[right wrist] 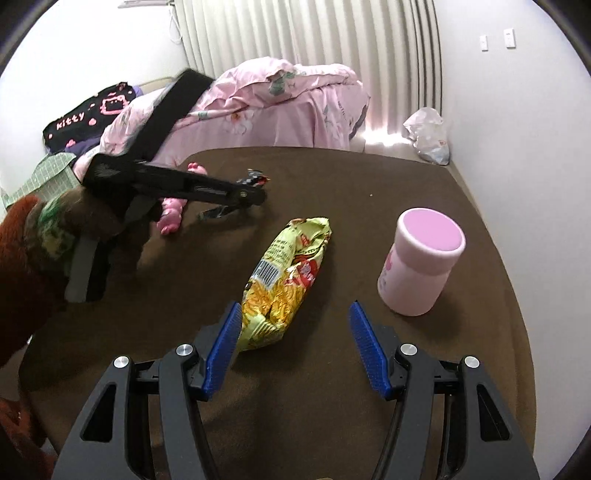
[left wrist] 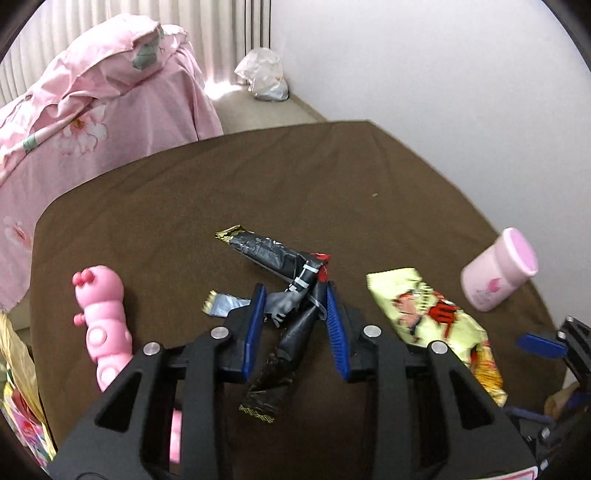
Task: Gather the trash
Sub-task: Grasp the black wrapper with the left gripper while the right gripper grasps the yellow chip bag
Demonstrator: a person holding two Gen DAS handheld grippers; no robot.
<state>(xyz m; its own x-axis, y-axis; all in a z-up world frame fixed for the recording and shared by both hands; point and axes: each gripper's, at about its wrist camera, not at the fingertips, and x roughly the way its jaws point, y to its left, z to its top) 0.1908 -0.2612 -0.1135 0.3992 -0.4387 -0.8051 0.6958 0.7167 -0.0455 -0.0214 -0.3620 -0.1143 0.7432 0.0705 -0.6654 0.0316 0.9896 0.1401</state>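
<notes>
Brown cloth covered the bench (left wrist: 332, 177), which stood in a bedroom with white walls, pale vertical blinds (right wrist: 314, 33) and a bed heaped with a pink floral quilt (left wrist: 92, 110). A crumpled clear plastic bag (left wrist: 264, 75) lay on the floor in the far corner.

On the bench, the left claw (left wrist: 295, 306) stood over a tangle of black wrappers (left wrist: 291, 291), its blue pads on either side of the crumpled middle and partly drawn in. Whether the pads were truly pressing the foil could not be told; they looked close to touching it. A silver scrap (left wrist: 225, 304) lay just beside the left pad, and a pink caterpillar toy (left wrist: 101, 317) lay further left, apart from the trash.

The right claw (right wrist: 291, 328) was spread wide and held nothing, with the yellow snack bag (right wrist: 284, 280) lying just ahead; its near end lay against the left pad.

To do this step well, the left claw should probably close fully on the bunched middle of the wrappers, where the foil is thickest, so the loose tails do not slip out on lifting. The right should likely centre over the snack bag before closing, keeping clear of the upright pink bottle (right wrist: 421, 262) just to its right, which looked easy to knock over.
</notes>
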